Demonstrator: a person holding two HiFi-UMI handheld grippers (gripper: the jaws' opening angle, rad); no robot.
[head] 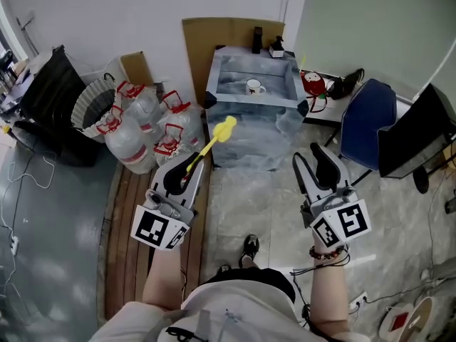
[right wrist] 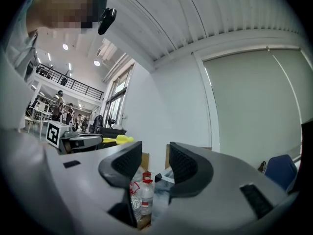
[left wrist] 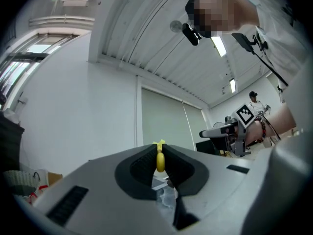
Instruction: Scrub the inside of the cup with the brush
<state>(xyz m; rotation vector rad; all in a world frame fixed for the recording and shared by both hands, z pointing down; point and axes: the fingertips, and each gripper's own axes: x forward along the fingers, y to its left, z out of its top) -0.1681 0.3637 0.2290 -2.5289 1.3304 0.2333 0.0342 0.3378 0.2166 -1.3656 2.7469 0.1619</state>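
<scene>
While the person stands on a grey stone floor [head: 249, 212], the head view shows a grey basin [head: 251, 101] far ahead against the wall, with the white cup [head: 255, 87] standing inside it. Big water bottles [head: 146, 123] cluster to the left and a blue chair [head: 367, 120] sits to the right. Both forearms reach forward, well short of the basin. The left gripper [head: 187, 171] pinches the yellow brush [head: 217, 137], whose head angles up toward the basin. The right gripper [head: 312, 164] has its jaws spread.

From the left gripper view, the left gripper [left wrist: 160, 154] presses its jaws together on the brush handle [left wrist: 160, 162].

From the right gripper view, the right gripper [right wrist: 154, 156] is spread and empty, with the bottles [right wrist: 140, 194] beyond the gap.
</scene>
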